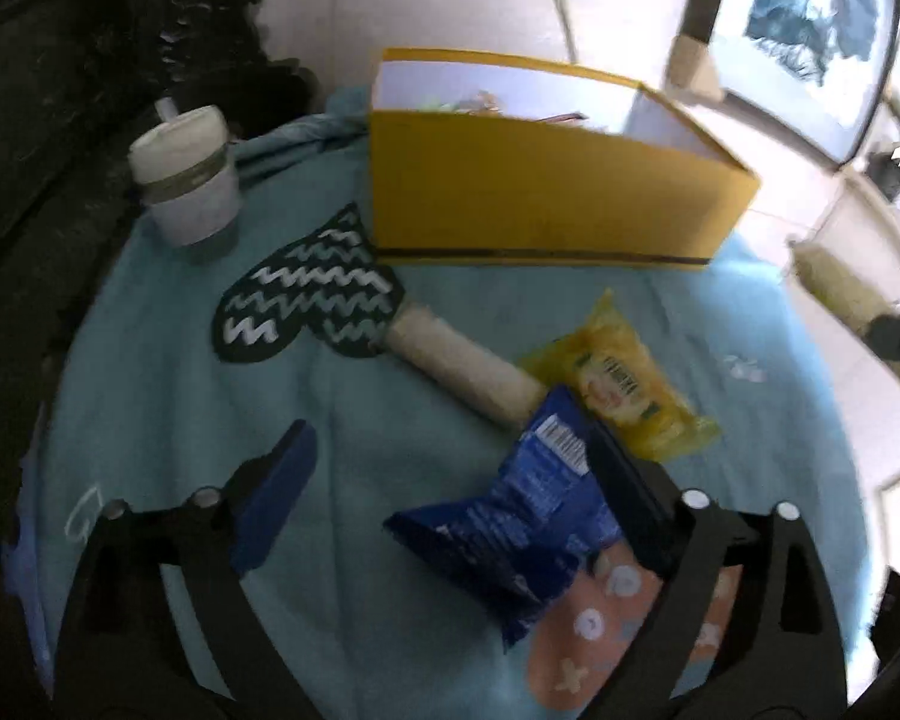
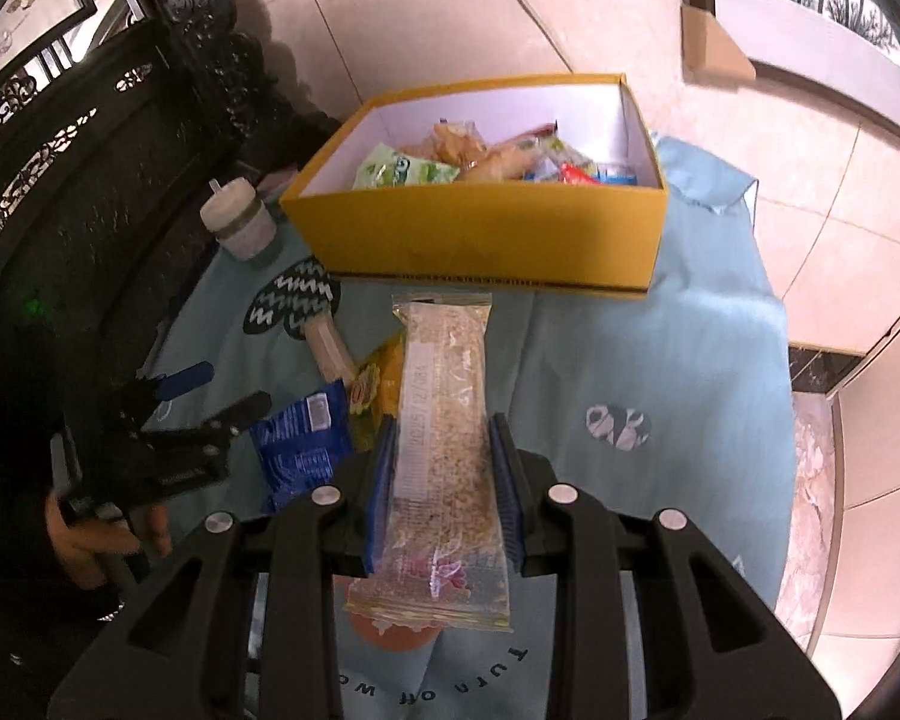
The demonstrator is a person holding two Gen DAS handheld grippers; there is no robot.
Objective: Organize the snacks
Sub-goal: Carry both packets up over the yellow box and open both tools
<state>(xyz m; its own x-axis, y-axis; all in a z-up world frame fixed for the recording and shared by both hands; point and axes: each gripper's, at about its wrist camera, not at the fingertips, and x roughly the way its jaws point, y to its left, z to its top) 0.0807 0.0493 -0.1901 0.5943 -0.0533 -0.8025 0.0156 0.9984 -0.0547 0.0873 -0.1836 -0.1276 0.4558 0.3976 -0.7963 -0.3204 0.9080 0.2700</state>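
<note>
A blue snack packet [image 1: 510, 516] lies on the teal cloth between the wide-apart fingers of my left gripper [image 1: 444, 444], close against the right finger; the pads do not press it. Just beyond it lies a yellow snack packet [image 1: 624, 384]. Behind stands a yellow box [image 1: 540, 198]. In the right wrist view my right gripper [image 2: 442, 432] is shut on a long clear-wrapped grain bar [image 2: 444, 360], held above the cloth and pointing at the yellow box [image 2: 480, 234], which holds several snacks [image 2: 480, 156]. The left gripper [image 2: 228, 387], blue packet [image 2: 303, 438] and yellow packet [image 2: 378, 390] show at the lower left.
A white lidded cup [image 1: 186, 180] stands left of the box on the teal tablecloth [image 1: 390, 420], which has printed mushroom shapes [image 1: 312, 294]. Dark carved furniture [image 2: 90, 150] rises at the left. A hand [image 2: 90, 534] holds the left gripper. Tiled floor [image 2: 840, 180] lies beyond the round table edge.
</note>
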